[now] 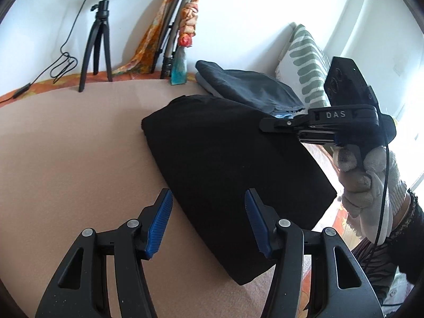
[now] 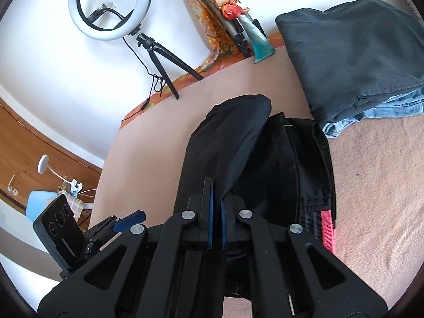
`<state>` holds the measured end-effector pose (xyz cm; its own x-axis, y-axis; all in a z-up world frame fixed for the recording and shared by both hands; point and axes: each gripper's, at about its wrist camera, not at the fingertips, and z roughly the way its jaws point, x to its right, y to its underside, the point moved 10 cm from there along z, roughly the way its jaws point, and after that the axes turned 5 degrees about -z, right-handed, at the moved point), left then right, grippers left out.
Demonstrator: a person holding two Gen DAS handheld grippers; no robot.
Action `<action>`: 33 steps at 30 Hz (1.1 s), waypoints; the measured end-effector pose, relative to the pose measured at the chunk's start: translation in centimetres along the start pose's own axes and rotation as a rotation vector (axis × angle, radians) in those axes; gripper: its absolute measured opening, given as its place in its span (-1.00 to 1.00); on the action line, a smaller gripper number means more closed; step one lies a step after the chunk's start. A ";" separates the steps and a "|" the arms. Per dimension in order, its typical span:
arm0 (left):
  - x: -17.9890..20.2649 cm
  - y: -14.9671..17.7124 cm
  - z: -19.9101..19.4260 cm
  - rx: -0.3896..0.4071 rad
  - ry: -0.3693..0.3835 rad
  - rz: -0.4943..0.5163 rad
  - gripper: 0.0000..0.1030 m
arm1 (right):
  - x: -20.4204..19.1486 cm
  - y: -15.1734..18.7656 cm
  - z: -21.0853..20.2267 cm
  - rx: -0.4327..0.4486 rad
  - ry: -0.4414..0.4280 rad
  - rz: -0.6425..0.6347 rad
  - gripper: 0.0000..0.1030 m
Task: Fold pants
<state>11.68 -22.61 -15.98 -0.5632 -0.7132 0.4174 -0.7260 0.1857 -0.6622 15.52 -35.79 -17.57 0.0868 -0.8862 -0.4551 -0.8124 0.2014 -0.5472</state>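
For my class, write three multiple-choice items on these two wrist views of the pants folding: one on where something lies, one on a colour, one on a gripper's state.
1. Where does the grey folded garment lie relative to the black pants?
A. Beyond them, toward the wall
B. Underneath them
C. On the floor

2. What colour are the gripper pads?
A. Red
B. Blue
C. White

3. How is the left gripper?
A. Shut on the pants
B. Shut on nothing
C. Open

Answers:
1 A: the grey folded garment sits past the black pants, nearer the wall.
2 B: the pads are blue.
3 C: the left gripper has its jaws spread wide over the pants' edge, while the right gripper is closed on black fabric.
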 end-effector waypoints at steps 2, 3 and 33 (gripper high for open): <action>1.3 0.3 0.6 -0.016 0.012 0.034 0.08 | 1.1 -0.1 0.0 -0.007 0.013 -0.001 -0.90; 1.7 0.5 0.9 -0.026 0.017 0.048 0.08 | 1.7 -0.2 0.0 -0.008 0.016 0.002 -0.90; 3.0 1.9 1.8 -0.159 0.082 -0.073 0.22 | 7.0 1.9 -1.0 -0.032 0.113 -0.043 0.23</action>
<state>9.29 -25.61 -17.13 -0.5325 -0.6724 0.5141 -0.8154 0.2446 -0.5246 14.04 -42.01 -21.10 0.0581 -0.9357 -0.3481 -0.8277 0.1498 -0.5409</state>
